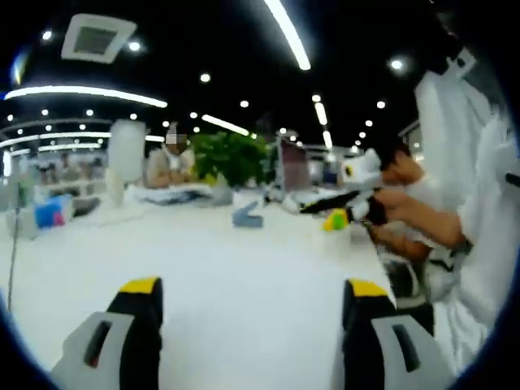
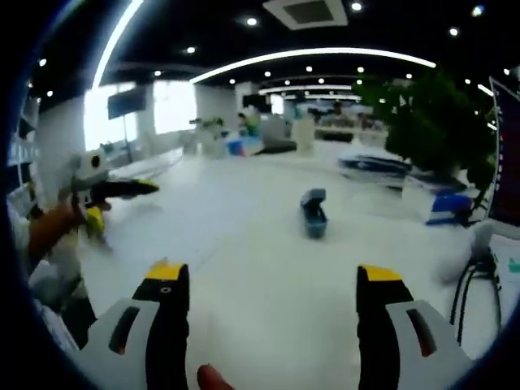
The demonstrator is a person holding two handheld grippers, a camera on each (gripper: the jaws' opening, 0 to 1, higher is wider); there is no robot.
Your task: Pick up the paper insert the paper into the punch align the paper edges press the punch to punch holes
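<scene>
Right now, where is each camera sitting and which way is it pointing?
Left gripper view: rides the left gripper, jaws open, looking across the white table toward a green plant; a person's hand at right.
Right gripper view: rides the right gripper, jaws open, facing the blue punch; a fingertip at bottom.
Shared: table, punch.

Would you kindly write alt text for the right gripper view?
The right gripper, jaws apart and holding nothing, hovers over a white table. A small blue hole punch sits ahead on it, with a leafy green plant at the far right.
</scene>
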